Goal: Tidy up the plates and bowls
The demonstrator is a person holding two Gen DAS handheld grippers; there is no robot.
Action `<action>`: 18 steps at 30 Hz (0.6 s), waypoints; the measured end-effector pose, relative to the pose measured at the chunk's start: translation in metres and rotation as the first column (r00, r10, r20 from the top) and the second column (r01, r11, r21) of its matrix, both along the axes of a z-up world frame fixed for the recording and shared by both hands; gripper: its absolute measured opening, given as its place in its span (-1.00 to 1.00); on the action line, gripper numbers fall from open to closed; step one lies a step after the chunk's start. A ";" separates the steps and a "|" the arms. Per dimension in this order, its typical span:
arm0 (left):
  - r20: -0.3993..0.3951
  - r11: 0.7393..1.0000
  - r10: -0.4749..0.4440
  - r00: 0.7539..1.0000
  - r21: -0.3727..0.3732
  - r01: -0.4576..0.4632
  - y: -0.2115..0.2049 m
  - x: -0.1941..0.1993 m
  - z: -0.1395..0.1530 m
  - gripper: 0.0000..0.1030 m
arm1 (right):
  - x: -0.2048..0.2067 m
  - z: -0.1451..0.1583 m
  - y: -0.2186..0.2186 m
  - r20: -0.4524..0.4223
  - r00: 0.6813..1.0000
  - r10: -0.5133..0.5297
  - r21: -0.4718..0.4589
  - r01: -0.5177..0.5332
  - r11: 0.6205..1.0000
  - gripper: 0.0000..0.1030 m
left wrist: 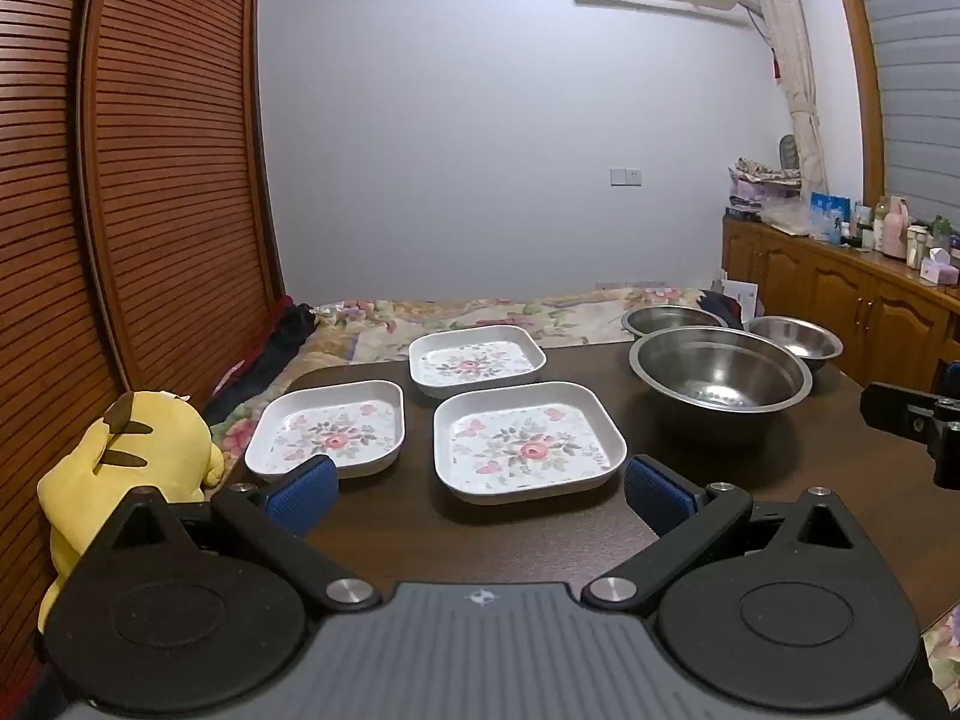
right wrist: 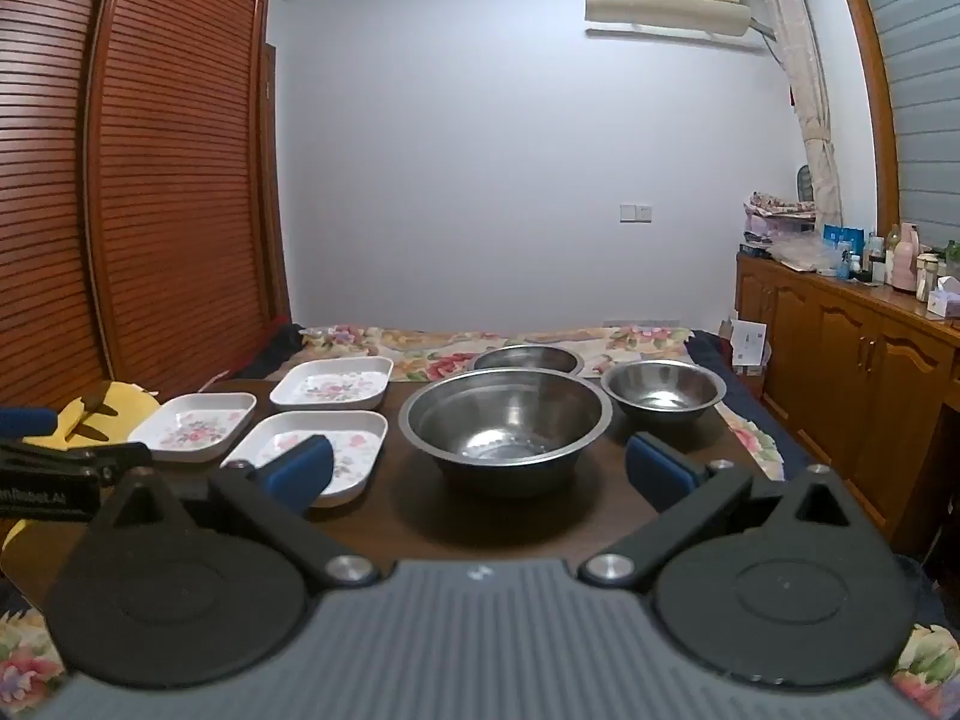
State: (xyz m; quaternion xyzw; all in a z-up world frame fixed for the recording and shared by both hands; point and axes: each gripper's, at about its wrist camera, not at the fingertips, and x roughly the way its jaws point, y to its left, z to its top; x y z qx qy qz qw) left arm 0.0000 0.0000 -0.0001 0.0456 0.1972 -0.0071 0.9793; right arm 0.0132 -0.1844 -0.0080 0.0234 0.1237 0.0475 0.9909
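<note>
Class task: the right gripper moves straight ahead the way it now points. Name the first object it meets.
Most likely the large steel bowl, centred ahead of the open right gripper on the table; depth is uncertain.

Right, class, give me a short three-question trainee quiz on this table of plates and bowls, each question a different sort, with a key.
1. Count: how many floral plates lie on the dark table, and how many steel bowls?
2. True or false: the largest steel bowl is stacked inside another bowl.
3. Multiple choice: the left tool is A) shut on a plate, B) open and empty, C) shut on a bowl.

Key
1. Three plates, among them the nearest floral plate; three bowls.
2. False: it sits alone on the table, the two smaller bowls behind it.
3. B. The right tool is open and empty too.
</note>
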 end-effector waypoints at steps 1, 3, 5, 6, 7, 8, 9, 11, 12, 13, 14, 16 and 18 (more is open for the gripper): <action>0.000 1.000 0.000 1.000 -0.001 0.000 0.000 0.000 0.000 1.00 | 0.001 -0.003 0.001 -0.005 1.000 0.000 -0.005 0.000 1.000 1.00; 0.001 1.000 0.000 1.000 -0.002 0.000 0.000 0.000 0.000 1.00 | 0.001 -0.002 0.001 -0.008 1.000 -0.003 -0.009 0.003 1.000 1.00; 0.002 1.000 0.000 1.000 -0.003 0.000 0.000 0.000 0.000 1.00 | 0.002 -0.002 0.002 -0.014 1.000 -0.004 -0.012 0.004 1.000 1.00; 0.002 1.000 -0.001 1.000 -0.004 0.001 0.000 0.000 0.000 1.00 | 0.003 -0.001 0.002 -0.016 1.000 -0.004 -0.016 0.004 1.000 1.00; 0.002 1.000 -0.001 1.000 -0.004 0.001 0.001 0.000 0.000 1.00 | 0.003 -0.002 0.002 -0.017 1.000 -0.004 -0.017 0.004 1.000 1.00; 0.003 1.000 -0.001 1.000 -0.004 0.001 0.001 -0.001 0.002 1.00 | 0.002 -0.002 0.002 -0.017 1.000 -0.004 -0.019 0.003 1.000 1.00; 0.003 1.000 0.000 1.000 -0.003 0.000 0.001 -0.001 0.002 1.00 | 0.003 -0.002 0.001 -0.019 1.000 -0.003 -0.017 0.003 1.000 1.00; 0.003 1.000 -0.001 1.000 -0.003 0.001 0.001 -0.001 0.002 1.00 | 0.004 -0.003 0.003 -0.020 1.000 -0.006 -0.016 0.005 1.000 1.00; 0.004 1.000 -0.001 1.000 -0.003 0.001 0.001 -0.001 0.002 1.00 | 0.004 -0.003 0.003 -0.019 1.000 -0.007 -0.017 0.006 1.000 1.00; 0.003 1.000 -0.001 1.000 -0.003 0.001 0.001 -0.001 0.002 1.00 | 0.004 -0.003 0.003 -0.020 1.000 -0.007 -0.019 0.006 1.000 1.00; 0.004 1.000 0.000 1.000 -0.003 0.000 0.001 -0.001 0.002 1.00 | 0.004 -0.003 0.003 -0.020 1.000 -0.008 -0.020 0.008 1.000 1.00; 0.004 1.000 -0.001 1.000 -0.004 0.001 0.000 -0.001 0.003 1.00 | 0.004 -0.003 0.002 -0.020 1.000 -0.009 -0.020 0.009 1.000 1.00; 0.003 1.000 -0.001 1.000 -0.005 0.001 0.000 -0.001 0.004 1.00 | 0.004 -0.003 0.002 -0.018 1.000 -0.011 -0.020 0.011 1.000 1.00</action>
